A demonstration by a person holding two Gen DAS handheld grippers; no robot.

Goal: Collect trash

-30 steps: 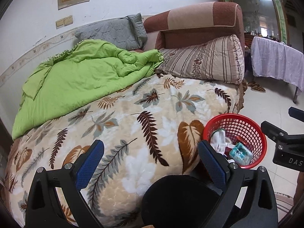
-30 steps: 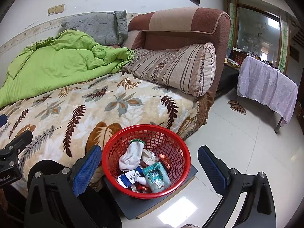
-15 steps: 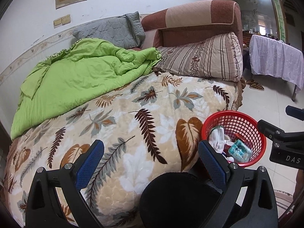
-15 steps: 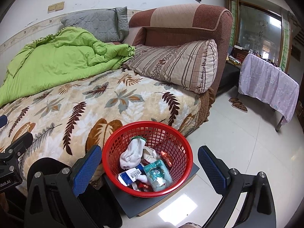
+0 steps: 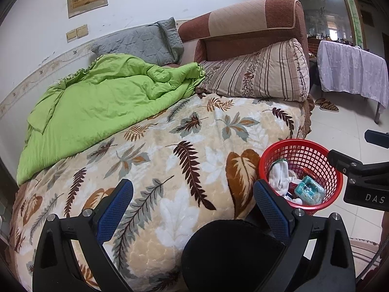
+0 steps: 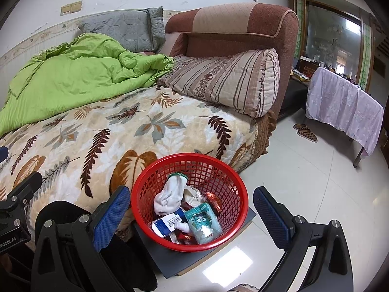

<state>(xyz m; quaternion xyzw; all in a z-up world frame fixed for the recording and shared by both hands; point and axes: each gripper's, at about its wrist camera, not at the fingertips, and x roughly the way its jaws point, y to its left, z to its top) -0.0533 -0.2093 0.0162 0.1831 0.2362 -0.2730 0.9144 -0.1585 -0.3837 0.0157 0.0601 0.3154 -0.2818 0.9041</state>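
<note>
Now both grippers spread empty; red basket (image 6: pixel 189 202) holds trash

We see a red plastic mesh basket (image 6: pixel 189 202) on a matt grey board (image 6: pixel 194 255) — beside it, a plush leaf-print blanket (image 6: pixel 121 131). Behind that blanket, a crumpled green cloth quilt (image 6: pixel 73 77). The floor tiles (image 6: pixel 316 194) shine — glossy, smooth.
</note>
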